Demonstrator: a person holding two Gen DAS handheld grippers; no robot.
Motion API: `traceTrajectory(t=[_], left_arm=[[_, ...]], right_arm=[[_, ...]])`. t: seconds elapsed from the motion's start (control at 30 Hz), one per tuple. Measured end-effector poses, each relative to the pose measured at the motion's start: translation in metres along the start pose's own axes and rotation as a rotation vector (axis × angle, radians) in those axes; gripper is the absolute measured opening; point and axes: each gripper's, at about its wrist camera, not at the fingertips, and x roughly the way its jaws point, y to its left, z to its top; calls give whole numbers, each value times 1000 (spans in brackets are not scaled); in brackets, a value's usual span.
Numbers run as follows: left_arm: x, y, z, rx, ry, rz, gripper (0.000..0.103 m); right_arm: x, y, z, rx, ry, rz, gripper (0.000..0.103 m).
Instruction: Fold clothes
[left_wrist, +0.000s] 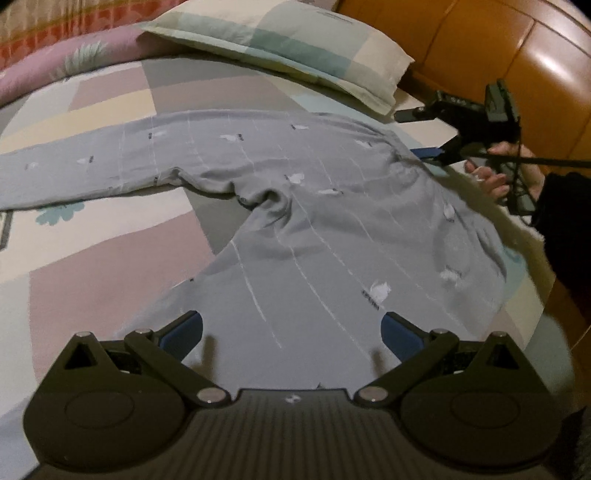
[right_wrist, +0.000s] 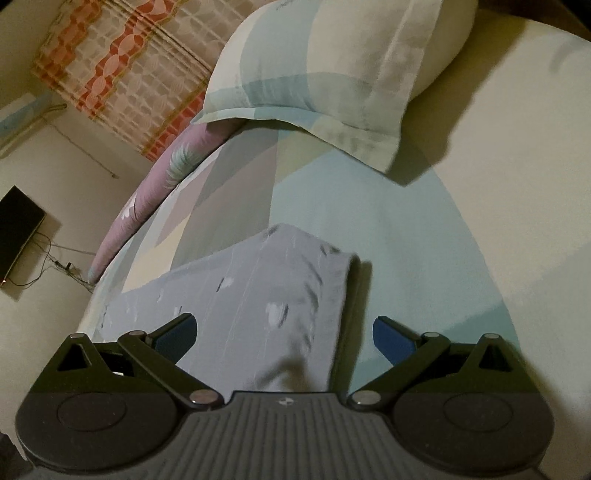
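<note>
Spread flat across the bed: grey trousers, legs splayed leftward, one stretching far left, the other running down toward the left gripper. Left fingers wide apart, empty, poised over that nearer leg's end, cloth directly ahead and between them. Further right, waist end near the pillow, with the right gripper at its corner, held by a hand. From the right wrist view, right fingers likewise spread, gripping nothing, the trousers' edge lying between them, offset toward the left finger. Long axis roughly left to right; each gripper nearest its own end. No fold visible in the cloth.
</note>
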Motion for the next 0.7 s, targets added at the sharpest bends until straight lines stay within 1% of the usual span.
traceTrajectory(t=[0.2, 0.37, 0.47, 0.53, 0.6, 0.7], left_arm=[[15, -4, 5, 0, 22, -9, 102], [21, -7, 4, -2, 32, -35, 102], [23, -8, 3, -5, 35, -48, 102], [25, -9, 2, -7, 38, -56, 102], [26, -9, 3, -8, 39, -55, 102], [26, -10, 4, -9, 39, -54, 102]], right_arm=[[22, -8, 22, 22, -22, 59, 103], [27, -13, 28, 31, -24, 98, 103], [21, -14, 22, 10, 33, 159, 103], [19, -13, 20, -34, 68, 192, 103], [21, -15, 23, -29, 68, 208, 103], [33, -17, 35, 19, 37, 229, 103]])
